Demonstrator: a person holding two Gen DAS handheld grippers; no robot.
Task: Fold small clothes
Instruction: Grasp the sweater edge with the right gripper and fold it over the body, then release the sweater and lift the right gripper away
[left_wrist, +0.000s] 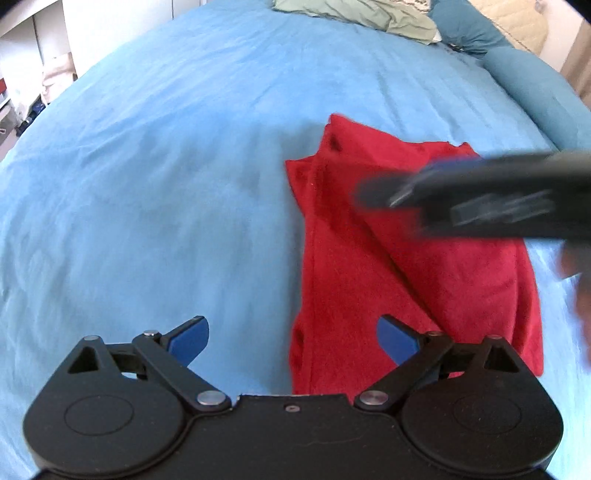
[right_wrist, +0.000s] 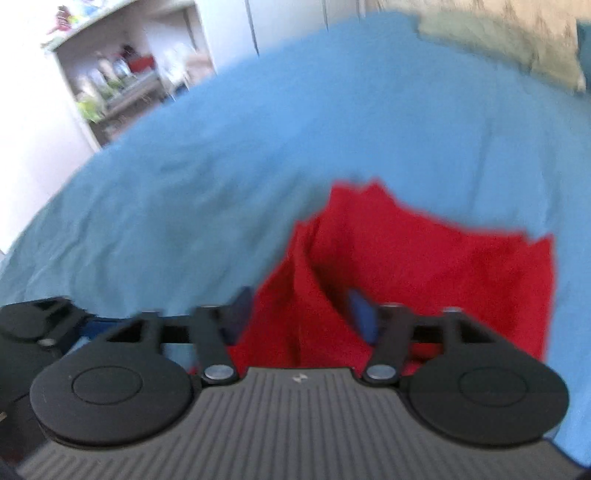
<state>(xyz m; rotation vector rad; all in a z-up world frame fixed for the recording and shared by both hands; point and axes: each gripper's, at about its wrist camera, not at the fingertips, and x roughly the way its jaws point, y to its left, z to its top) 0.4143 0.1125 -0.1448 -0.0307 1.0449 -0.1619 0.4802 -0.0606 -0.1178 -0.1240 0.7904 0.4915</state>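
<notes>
Here the red garment (left_wrist: 417, 258) is lying on the blue bedspread (left_wrist: 166, 177), partly folded, with a diagonal fold line running across it and several layers overlapping along its left side. The left gripper (left_wrist: 293, 341) is hovering low over the near edge of the cloth with its jaws standing wide apart; its blue pads (left_wrist: 188, 339) are gripping nothing, one sitting over bare bedspread and the other over the red fabric. The right gripper (left_wrist: 373, 192) is reaching in from the right side of the left wrist view, blurred, and is crossing above the upper part of the garment. In its own view the right gripper (right_wrist: 301, 314) is showing its fingers spread apart, with a raised ridge of the red garment (right_wrist: 424, 266) sitting in the gap between them; neither pad is pressing on the fabric as far as the blur allows. A crumpled green cloth (left_wrist: 354, 14) is lying at the far end of the bed, beside a teal pillow (left_wrist: 469, 29). A white shelf unit (right_wrist: 122, 77) holding assorted items is standing beyond the bed.
</notes>
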